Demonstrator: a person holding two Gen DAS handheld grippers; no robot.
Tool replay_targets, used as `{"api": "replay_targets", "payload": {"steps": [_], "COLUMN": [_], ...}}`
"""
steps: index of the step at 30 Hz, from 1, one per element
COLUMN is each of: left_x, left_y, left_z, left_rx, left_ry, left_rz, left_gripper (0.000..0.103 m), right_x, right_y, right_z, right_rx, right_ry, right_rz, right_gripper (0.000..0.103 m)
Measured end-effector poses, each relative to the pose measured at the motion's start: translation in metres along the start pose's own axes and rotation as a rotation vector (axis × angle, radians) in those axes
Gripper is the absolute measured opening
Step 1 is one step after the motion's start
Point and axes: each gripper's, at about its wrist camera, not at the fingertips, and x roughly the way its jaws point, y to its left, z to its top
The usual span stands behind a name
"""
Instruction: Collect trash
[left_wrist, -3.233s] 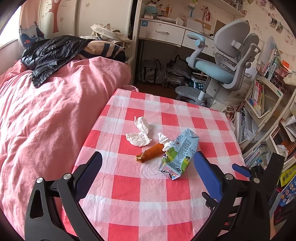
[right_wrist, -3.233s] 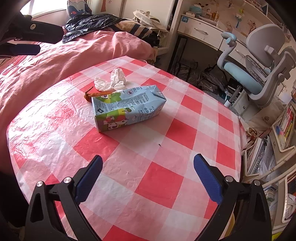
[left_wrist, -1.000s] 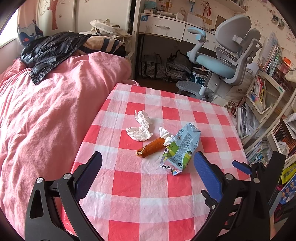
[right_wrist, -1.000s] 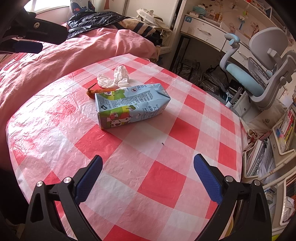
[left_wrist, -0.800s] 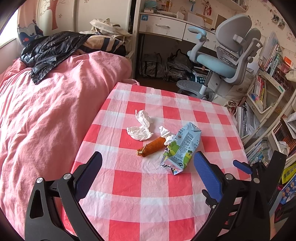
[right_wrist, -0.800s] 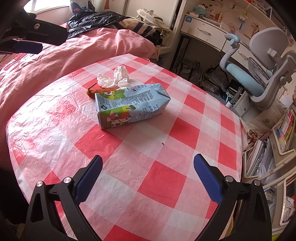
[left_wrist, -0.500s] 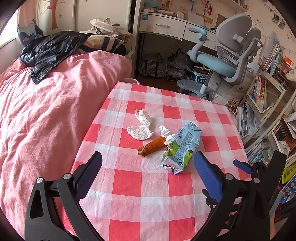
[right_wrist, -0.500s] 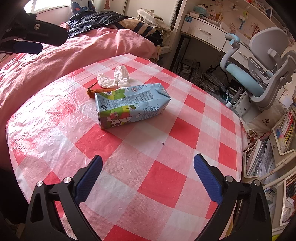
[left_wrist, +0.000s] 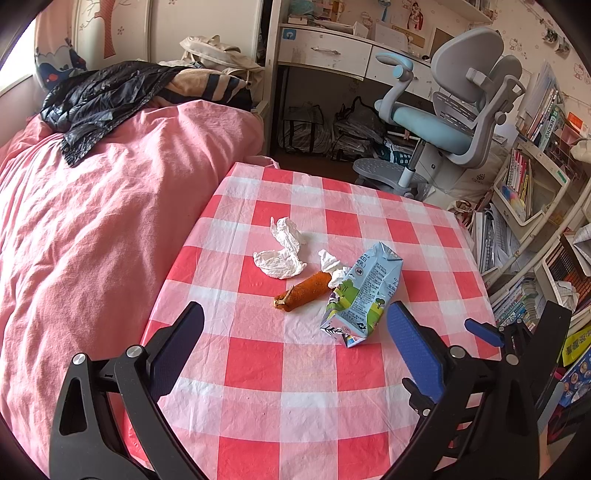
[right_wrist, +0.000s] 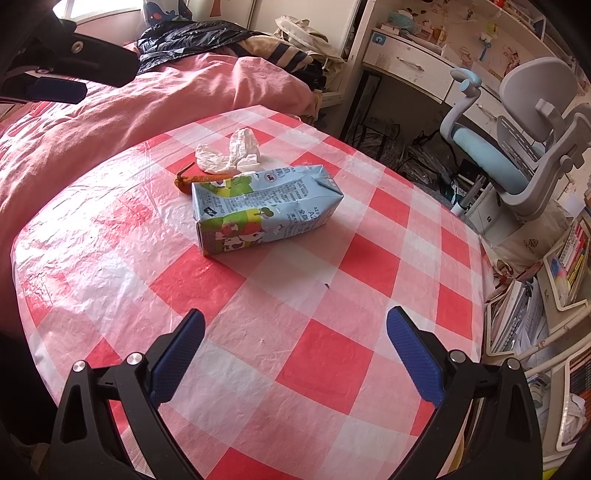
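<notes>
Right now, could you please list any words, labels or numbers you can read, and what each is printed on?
"A2": on the side of the milk carton lying on the table.
The rest of the carton's print: too small to read.
Book spines on the shelves: too blurred to read.
Nothing else legible.

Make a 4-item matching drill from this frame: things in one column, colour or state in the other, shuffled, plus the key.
Things
1. milk carton
2. crumpled tissue
3. carrot piece
4. right claw

Colour or state
A. orange, between the tissue and the carton
B. open, over the checked cloth, holding nothing
C. lying on its side, light blue with printed pictures
D. white, farthest of the trash from the claws

Pairs: 1-C, 2-D, 3-A, 4-B
</notes>
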Motion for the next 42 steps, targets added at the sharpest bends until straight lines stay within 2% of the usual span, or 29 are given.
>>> {"api": "replay_targets", "payload": {"steps": [42], "left_x": [-0.001], "left_y": [0.004], "left_z": [-0.01], "left_rx": [-0.002], "left_ry": [0.012], "left_rz": [0.005], "left_gripper": [0.096], "right_x": [0.002], "right_y": [0.002], "right_z": [-0.002], "right_rx": [-0.016], "right_ry": [0.009], "right_rz": [0.003], "right_gripper": [0.095]}}
